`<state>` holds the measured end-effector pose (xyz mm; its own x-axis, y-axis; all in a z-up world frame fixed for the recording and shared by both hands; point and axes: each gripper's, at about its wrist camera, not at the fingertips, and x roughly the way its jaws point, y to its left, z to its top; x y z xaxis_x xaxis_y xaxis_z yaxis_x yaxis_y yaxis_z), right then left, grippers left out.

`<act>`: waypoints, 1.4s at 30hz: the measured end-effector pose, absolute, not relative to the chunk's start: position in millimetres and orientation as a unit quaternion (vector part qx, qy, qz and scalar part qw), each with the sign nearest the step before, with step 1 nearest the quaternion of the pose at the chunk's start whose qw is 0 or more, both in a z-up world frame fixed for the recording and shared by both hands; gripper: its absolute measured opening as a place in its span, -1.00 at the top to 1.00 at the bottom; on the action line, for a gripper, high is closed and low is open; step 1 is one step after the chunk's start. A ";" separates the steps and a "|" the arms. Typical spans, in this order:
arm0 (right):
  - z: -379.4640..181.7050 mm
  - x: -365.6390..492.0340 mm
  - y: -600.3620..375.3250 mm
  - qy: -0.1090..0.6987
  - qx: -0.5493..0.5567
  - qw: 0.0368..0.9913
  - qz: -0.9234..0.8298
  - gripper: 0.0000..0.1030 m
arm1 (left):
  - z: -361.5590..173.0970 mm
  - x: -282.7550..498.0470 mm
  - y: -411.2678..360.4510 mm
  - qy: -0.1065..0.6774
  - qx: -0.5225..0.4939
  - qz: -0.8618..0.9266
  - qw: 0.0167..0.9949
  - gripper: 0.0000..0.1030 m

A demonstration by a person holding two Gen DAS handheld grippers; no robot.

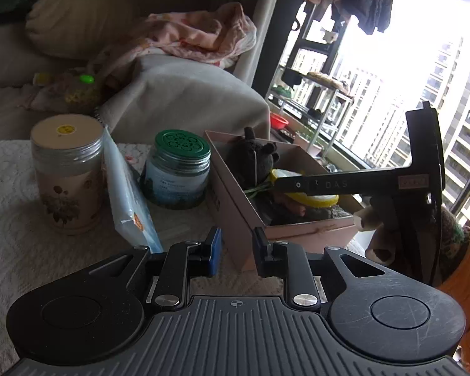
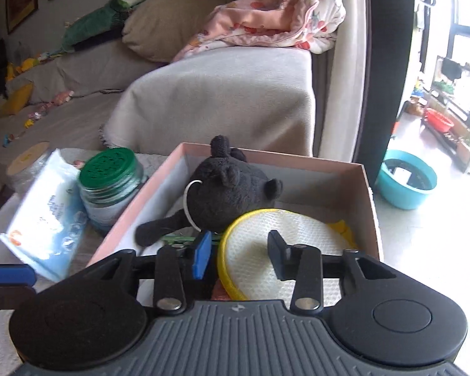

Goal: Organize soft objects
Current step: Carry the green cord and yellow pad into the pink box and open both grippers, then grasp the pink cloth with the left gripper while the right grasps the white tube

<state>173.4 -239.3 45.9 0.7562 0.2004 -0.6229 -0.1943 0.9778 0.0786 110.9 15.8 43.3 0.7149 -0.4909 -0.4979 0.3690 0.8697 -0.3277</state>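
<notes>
Right wrist alone shows the blue basin [image 2: 405, 183] beside the box [image 2: 371, 206].

We see an open pink cardboard box [image 2: 368, 194] on the cloth-covered table, holding the soft things. A black plush toy [image 2: 232, 188] lies on its side against the far left wall, one limb stretched towards the near corner (a white loop hangs on its body). In front of it, a round white pad with a yellow rim [image 2: 260, 253] rests tilted, its edge overlapping the toy.
</notes>
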 end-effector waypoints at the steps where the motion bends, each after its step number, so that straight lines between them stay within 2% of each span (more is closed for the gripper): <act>1: 48.7 165.6 -239.1 0.330 0.011 0.937 0.112 -0.13 | 45.4 109.2 22.6 0.290 -0.114 -0.226 0.923 0.53; 2: 50.9 156.1 -237.9 0.322 0.012 0.940 0.112 -0.24 | 46.9 107.1 29.1 0.283 -0.122 -0.215 0.927 0.53; 7: 54.1 108.3 -218.1 0.274 -0.022 0.957 0.088 -0.26 | 56.7 106.6 67.0 0.240 -0.160 -0.112 0.951 0.53; 15: 52.7 52.9 -181.6 0.206 -0.068 0.972 0.094 -0.28 | 47.5 152.0 76.3 0.303 -0.175 -0.078 0.934 0.52; 20: 46.8 43.2 -168.9 0.202 -0.092 0.968 0.113 -0.29 | 51.6 163.6 56.7 0.304 -0.146 -0.082 0.938 0.50; 22: 41.0 42.4 -167.3 0.208 -0.090 0.967 0.115 -0.29 | 55.0 164.7 48.0 0.302 -0.135 -0.089 0.939 0.38; 28: 35.8 40.7 -161.5 0.218 -0.085 0.962 0.141 -0.29 | 68.3 162.7 47.2 0.296 -0.119 -0.103 0.942 0.37; 33: 46.4 57.3 -133.6 0.235 -0.077 0.951 0.185 -0.43 | 98.1 173.9 78.4 0.301 -0.133 -0.108 0.938 0.37; 36: 45.0 78.8 -91.8 0.256 -0.078 0.938 0.219 -0.43 | 110.7 182.3 99.3 0.307 -0.126 -0.107 0.937 0.37; 40: 34.9 104.2 -35.0 0.251 -0.135 0.932 0.222 -0.39 | 115.0 201.3 125.2 0.332 -0.098 -0.102 0.933 0.37; 42: 34.5 111.8 -26.7 0.240 -0.154 0.936 0.205 -0.17 | 113.8 217.2 134.6 0.350 -0.086 -0.104 0.927 0.37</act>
<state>111.8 -26.7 34.5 0.8005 0.3104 -0.5127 -0.4581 0.8685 -0.1895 217.2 134.6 113.8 0.7329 -0.2534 -0.6314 0.1326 0.9635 -0.2327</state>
